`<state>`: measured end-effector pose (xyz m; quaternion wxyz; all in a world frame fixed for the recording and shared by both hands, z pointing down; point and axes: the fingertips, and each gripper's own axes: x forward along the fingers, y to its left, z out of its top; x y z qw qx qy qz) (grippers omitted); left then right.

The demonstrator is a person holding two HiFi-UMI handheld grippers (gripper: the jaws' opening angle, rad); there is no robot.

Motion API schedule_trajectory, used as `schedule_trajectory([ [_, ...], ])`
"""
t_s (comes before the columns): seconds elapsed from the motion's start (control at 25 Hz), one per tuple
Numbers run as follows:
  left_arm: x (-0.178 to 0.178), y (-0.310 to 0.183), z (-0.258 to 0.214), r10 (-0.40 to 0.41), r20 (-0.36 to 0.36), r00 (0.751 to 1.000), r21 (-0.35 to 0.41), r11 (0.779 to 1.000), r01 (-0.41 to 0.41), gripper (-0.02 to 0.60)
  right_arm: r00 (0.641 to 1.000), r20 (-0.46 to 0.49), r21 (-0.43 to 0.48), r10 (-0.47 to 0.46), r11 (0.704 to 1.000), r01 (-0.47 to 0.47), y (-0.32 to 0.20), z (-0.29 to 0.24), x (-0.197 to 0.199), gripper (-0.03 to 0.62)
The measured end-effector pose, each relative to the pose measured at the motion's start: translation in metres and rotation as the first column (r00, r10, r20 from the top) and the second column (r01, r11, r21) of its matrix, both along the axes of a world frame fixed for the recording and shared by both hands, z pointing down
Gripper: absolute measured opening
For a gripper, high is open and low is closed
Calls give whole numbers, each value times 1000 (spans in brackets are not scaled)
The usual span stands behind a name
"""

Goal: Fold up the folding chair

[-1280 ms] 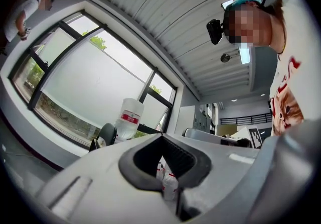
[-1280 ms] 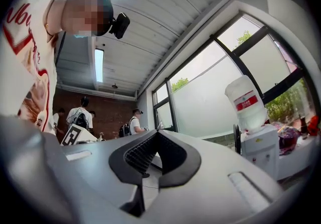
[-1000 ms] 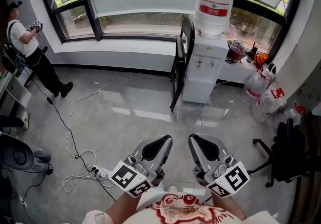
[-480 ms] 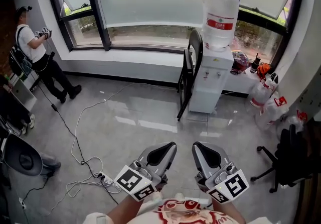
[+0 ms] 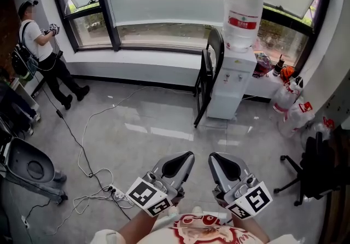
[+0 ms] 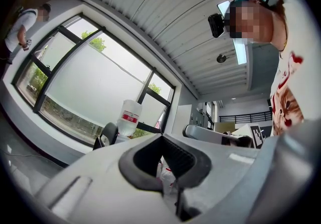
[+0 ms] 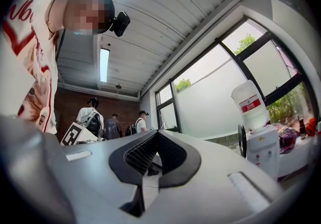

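Head view, folding chair (image 5: 206, 81): we see it across the room, a thin black frame with a rounded back, standing folded flat and leaning against the side of the water dispenser (image 5: 232, 81) under the window.
Head view, water dispenser: we note a boxy white cabinet with a clear, ribbed bottle (image 5: 243, 10) upside down on top, red label around it.
Head view, floor (image 5: 153, 128): we read it as glossy grey tile with pale window glare; thin white and black cables (image 5: 82, 150) loop over it at the left.
Head view, left gripper (image 5: 176, 164): we hold it low and near the body, well apart from the chair; smooth grey shell, dark rubber pads, marker cube behind.
Head view, right gripper (image 5: 223, 166): just beside the left one, same build, equally far from the chair.
Left gripper view, jaws: we find the ribbed black pads meeting at their tips, with only a diamond-shaped hollow behind them and nothing gripped; the chair shows small beyond, next to the bottle.
Right gripper view, jaws: we see them pressed together the same way, empty; the chair's dark edge stands against the dispenser at the far right.
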<state>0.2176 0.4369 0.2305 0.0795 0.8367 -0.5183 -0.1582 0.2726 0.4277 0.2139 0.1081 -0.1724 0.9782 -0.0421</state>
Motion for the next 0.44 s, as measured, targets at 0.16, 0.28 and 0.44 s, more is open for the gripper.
schedule_trajectory([
  [0.16,-1,4,2,-3,-10,1000,0,1000,3,0,1000,-12,3,-10,1000,10,7,2,-3,28],
  [0.28,-1,5,3,-3,-10,1000,-3,1000,3,0,1000,-16,5,-13,1000,13,9,3,-3,28],
  [0.44,-1,7,0,-8,-13,1000,1,1000,8,0,1000,-18,10,-20,1000,20,11,0,-5,28],
])
